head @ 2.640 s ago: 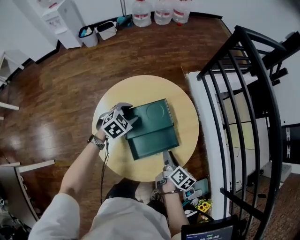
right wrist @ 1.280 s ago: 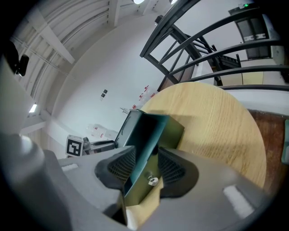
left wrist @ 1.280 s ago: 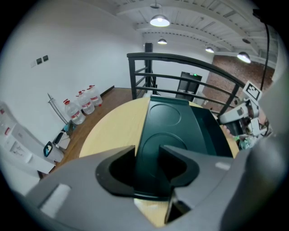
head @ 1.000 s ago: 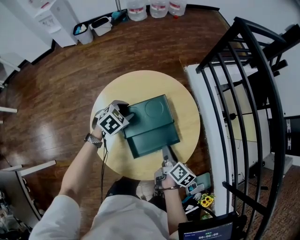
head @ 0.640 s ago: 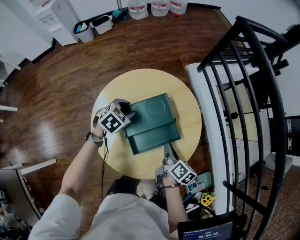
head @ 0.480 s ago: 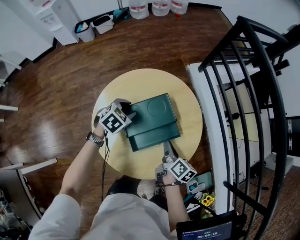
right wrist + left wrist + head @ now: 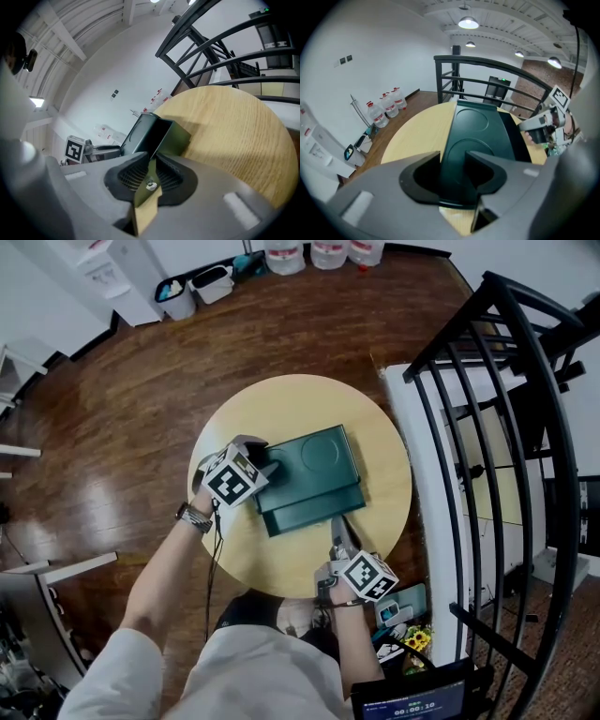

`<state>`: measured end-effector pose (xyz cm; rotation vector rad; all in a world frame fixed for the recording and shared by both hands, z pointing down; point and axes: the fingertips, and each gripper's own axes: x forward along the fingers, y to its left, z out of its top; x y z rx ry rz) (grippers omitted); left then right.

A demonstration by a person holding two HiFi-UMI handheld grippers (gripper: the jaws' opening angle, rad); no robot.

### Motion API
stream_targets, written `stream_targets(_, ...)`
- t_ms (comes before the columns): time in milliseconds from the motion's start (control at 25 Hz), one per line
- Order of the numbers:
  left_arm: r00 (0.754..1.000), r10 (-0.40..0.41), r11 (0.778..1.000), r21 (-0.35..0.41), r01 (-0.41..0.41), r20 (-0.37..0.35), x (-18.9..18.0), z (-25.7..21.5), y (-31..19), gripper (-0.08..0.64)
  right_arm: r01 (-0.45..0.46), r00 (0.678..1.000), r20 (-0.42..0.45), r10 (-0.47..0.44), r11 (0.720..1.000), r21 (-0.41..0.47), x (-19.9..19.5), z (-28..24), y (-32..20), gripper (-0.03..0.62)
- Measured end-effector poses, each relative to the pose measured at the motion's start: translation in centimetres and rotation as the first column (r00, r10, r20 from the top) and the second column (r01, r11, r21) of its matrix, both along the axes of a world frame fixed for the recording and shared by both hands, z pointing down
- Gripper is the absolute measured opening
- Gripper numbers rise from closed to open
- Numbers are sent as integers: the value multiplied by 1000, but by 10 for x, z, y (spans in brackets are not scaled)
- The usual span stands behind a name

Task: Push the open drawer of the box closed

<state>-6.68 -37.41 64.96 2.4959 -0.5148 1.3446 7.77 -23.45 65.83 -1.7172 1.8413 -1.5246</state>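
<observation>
A dark green box (image 7: 314,457) lies on the round wooden table (image 7: 281,409), its drawer (image 7: 314,510) partly out toward me. My left gripper (image 7: 265,468) stands wide around the box's left end, pads against it; the left gripper view looks along the box (image 7: 476,126) between the jaws of the left gripper (image 7: 453,158). My right gripper (image 7: 337,524) is at the drawer's near right corner. Its jaws have just been closing, and in the right gripper view the right gripper (image 7: 152,165) pinches the front wall of the drawer (image 7: 166,133).
A black metal railing (image 7: 487,427) runs close along the table's right side over a white ledge (image 7: 412,446). Water bottles (image 7: 323,251) and small bins (image 7: 192,292) stand by the far wall. Small items (image 7: 398,615) lie on the floor near my feet.
The right gripper's jaws have closed onto the drawer's front wall and moved toward the box. The drawer sticks out less than a second ago. The left gripper has not moved.
</observation>
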Motion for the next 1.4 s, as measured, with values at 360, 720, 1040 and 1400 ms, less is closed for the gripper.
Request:
stream_targets(360,1000,-1,1000,3,1,-8,-1,-2,0,181,2,1000,24,-3,1000,30,-4,-2,-11,54)
stream_targets(720,1000,-2,1000,8,2,-24,-1,-2,0,181,4,1000,30,-5,999,41,-7,-4,-25,54)
stream_targets(1040,1000,1,1000,9,-1,-28,-4,-3,0,181,4,999,44,-6,999,54,-12,-4,-32,54)
stream_targets(1400,1000,0,1000,8,0,-22,-4,-3,0,181,5,999,34,-5,1000,1,-11,15,-22,54)
